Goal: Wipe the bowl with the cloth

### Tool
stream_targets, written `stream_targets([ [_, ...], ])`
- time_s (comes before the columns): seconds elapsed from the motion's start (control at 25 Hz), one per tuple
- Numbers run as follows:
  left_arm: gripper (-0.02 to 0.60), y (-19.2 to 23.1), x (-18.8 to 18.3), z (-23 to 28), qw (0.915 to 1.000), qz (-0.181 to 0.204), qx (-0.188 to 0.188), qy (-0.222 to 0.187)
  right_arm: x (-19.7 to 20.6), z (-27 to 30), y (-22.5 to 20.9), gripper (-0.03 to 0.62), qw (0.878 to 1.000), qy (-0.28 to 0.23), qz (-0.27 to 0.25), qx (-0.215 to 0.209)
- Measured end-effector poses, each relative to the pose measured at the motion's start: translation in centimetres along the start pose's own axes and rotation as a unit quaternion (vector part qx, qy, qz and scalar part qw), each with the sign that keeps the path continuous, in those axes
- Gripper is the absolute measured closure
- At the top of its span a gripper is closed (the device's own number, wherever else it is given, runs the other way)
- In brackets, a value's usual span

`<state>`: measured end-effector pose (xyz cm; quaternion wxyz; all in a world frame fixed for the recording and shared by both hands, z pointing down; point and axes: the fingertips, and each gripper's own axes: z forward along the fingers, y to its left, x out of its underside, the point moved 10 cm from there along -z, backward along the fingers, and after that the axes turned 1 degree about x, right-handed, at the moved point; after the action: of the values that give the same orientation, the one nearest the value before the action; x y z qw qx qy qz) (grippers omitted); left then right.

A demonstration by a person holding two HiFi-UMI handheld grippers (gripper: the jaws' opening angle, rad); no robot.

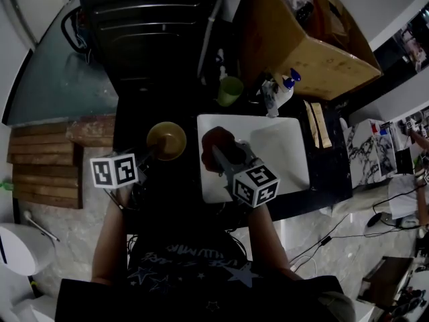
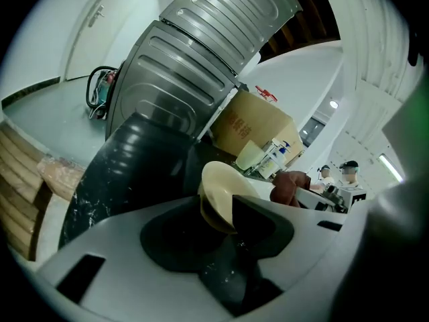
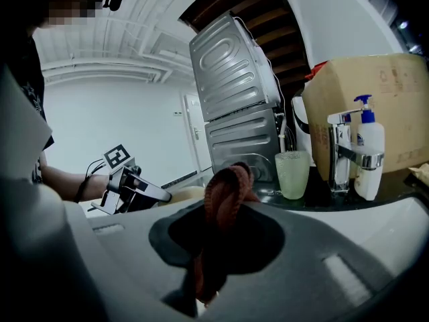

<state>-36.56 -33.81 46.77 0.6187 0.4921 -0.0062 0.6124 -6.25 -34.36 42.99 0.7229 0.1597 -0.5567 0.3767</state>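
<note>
washing machine [image 1: 154, 19]: big grey one at the back of the counter, easily the largest thing here
cardboard box [image 1: 315, 39]: open top, parked behind the sink on the right
counter [image 1: 328, 180]: dark top, runs along under everything
sink [image 1: 281, 146]: white, set into the counter in front of the box
right gripper [image 1: 220, 154]: clamped tight on the cloth, held over the sink's left end
left gripper [image 1: 149, 155]: jaws spread wide and not squeezing anything, though the bowl's rim sits between them
bowl [image 1: 166, 141]: yellowish, over the counter just left of the sink, right at the left gripper's tips; honestly can't tell if it's resting flat
cloth [image 1: 218, 143]: reddish-brown, bunched up in the right gripper's jaws, close to the bowl but not touching it
cup [image 1: 230, 90]: pale green, on the counter behind the sink's left corner
soap bottle [image 1: 281, 92]: white pump bottle with a blue top, right by the tap
</note>
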Motion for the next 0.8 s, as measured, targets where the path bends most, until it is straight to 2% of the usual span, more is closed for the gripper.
stream_targets([
  [0.12,0.431,0.0,-0.2,0.2,1.0000,0.001,-0.001,0.004,-0.1,0.2,0.1,0.534,1.000,-0.001,0.000,-0.002],
  [0.2,0.460,-0.1,-0.3,0.2,0.9999,0.007,-0.005,0.007,-0.1,0.2,0.1,0.534,1.000,0.000,0.000,-0.003],
  [0.36,0.476,-0.2,-0.4,0.4,0.9998,0.010,-0.006,0.019,-0.3,0.2,0.2,0.534,1.000,0.004,-0.004,-0.005],
  [0.6,0.557,-1.1,0.0,0.5,0.9984,0.029,-0.018,0.044,-0.8,-0.5,0.3,0.534,1.000,-0.003,-0.008,-0.006],
  [0.8,0.558,-2.0,0.6,0.3,0.9975,0.043,-0.024,0.049,-0.7,-1.3,0.6,0.534,1.000,-0.006,-0.012,-0.011],
])
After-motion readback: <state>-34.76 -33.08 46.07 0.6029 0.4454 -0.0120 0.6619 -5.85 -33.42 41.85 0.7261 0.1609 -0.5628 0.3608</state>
